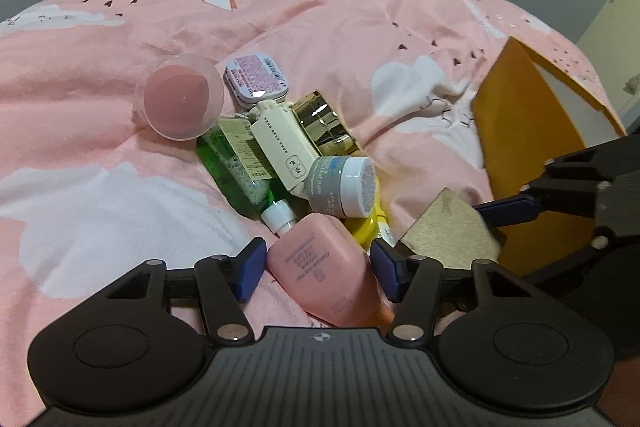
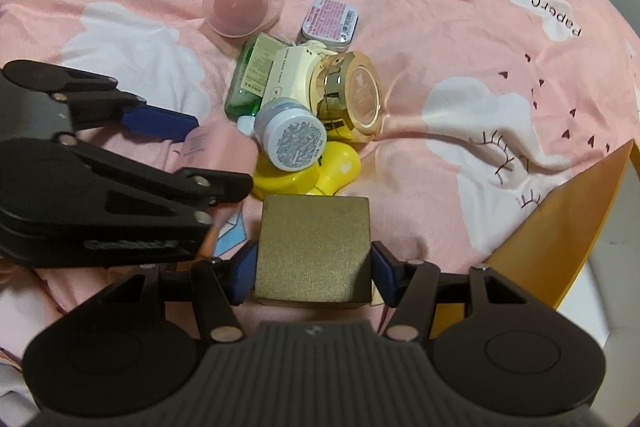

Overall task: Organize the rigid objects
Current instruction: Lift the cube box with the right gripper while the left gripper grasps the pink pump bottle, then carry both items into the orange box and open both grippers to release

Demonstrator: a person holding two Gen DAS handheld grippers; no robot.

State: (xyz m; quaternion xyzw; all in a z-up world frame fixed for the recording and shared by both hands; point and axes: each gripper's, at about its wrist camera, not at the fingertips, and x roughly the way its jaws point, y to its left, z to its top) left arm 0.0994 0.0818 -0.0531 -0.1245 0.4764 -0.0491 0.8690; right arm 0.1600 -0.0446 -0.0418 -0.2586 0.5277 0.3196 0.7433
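Note:
A heap of toiletries lies on a pink bedspread point(image 1: 320, 27): a green bottle point(image 1: 236, 167), a cream tube point(image 1: 280, 143), a gold jar point(image 1: 324, 123), a grey jar point(image 1: 340, 187), a small tin point(image 1: 256, 79), a clear pink dome point(image 1: 180, 101) and a yellow item point(image 2: 308, 171). My left gripper point(image 1: 318, 273) is open, its pads on either side of a pink bottle point(image 1: 328, 271). My right gripper point(image 2: 312, 275) has its pads against both sides of a gold-brown box point(image 2: 312, 251); the box also shows in the left wrist view point(image 1: 448, 231).
An open yellow box point(image 1: 532, 147) with a white inside stands to the right of the heap; its edge shows in the right wrist view point(image 2: 560, 227). The left gripper's arm point(image 2: 120, 187) fills the left of the right wrist view.

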